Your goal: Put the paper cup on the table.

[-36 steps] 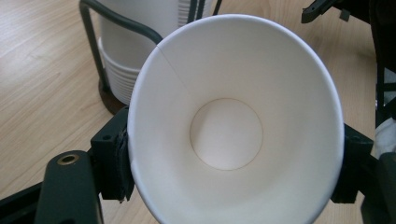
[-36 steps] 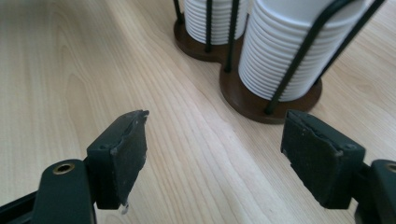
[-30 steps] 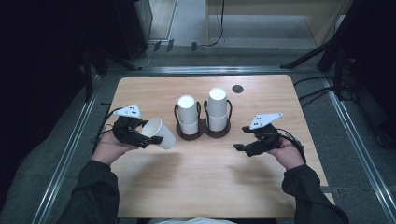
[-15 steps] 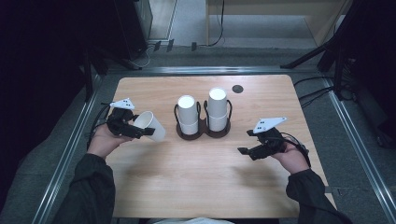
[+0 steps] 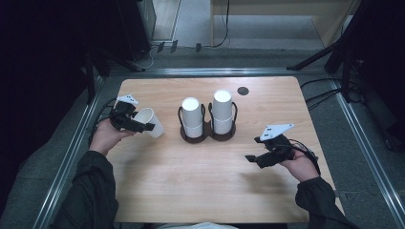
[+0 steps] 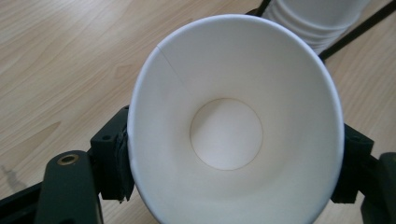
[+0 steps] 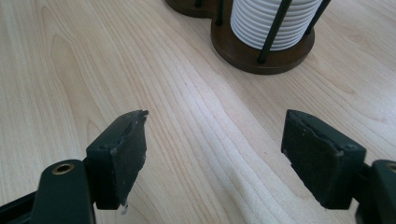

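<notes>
Left of the dark wooden cup holder (image 5: 207, 136), the left gripper (image 5: 138, 125) clasps a smooth white paper cup (image 5: 152, 122) tipped sideways; the right gripper (image 5: 260, 158) hovers right, jaws wide, empty.

The table (image 5: 191, 181) was pale wood with a clear grain and a smooth, faintly satin finish. The cup (image 6: 233, 130) looked like white paper, matt inside, with a thin seam down its wall and a rolled rim. The stacked cups (image 7: 275, 23) showed the same matt white paper, ribbed by their rims. Their holder (image 7: 261, 58) had a dark brown wooden base, smooth and slightly glossy, with thin black metal rods. The gripper pads (image 7: 126, 154) were black, matt and somewhat rough, worn at the edges.
</notes>
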